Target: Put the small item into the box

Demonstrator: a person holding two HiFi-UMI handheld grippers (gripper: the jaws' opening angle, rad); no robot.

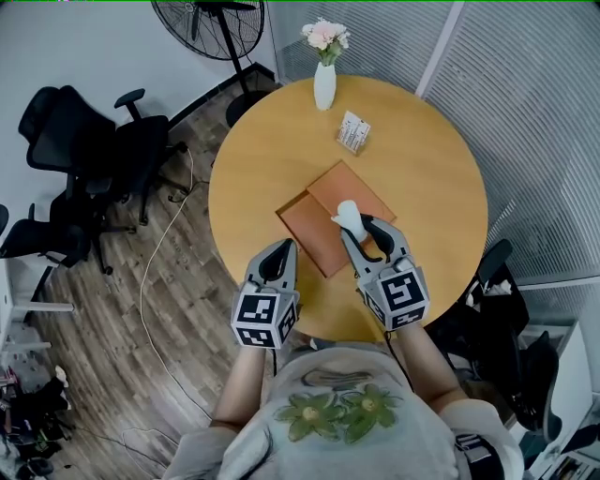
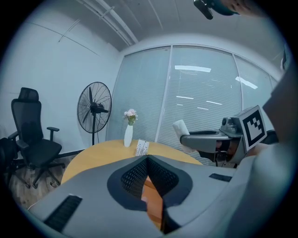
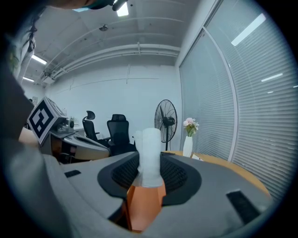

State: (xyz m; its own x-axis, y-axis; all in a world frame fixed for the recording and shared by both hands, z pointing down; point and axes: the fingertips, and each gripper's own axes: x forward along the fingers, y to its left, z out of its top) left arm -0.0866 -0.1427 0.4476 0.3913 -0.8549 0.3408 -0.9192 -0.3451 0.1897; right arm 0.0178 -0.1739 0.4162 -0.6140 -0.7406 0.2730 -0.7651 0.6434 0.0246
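Observation:
A flat brown box [image 1: 317,236] lies in the middle of the round wooden table [image 1: 262,159], with a second brown panel [image 1: 354,187] joined to its far side. My right gripper [image 1: 356,225] hovers over the box, shut on a small white item [image 1: 348,215] that sticks up from between its pads. The right gripper view has the white item [image 3: 150,155] upright between the pads, with the brown box [image 3: 143,207] below. My left gripper [image 1: 279,251] is at the box's near left corner, shut and empty. The left gripper view also catches the white item [image 2: 180,128].
A white vase with pink flowers [image 1: 324,80] and a small card stand [image 1: 353,132] sit at the table's far side. Black office chairs [image 1: 94,150] and a standing fan [image 1: 211,23] are on the left. A cable [image 1: 155,272] trails over the wood floor. Blinds run behind the table.

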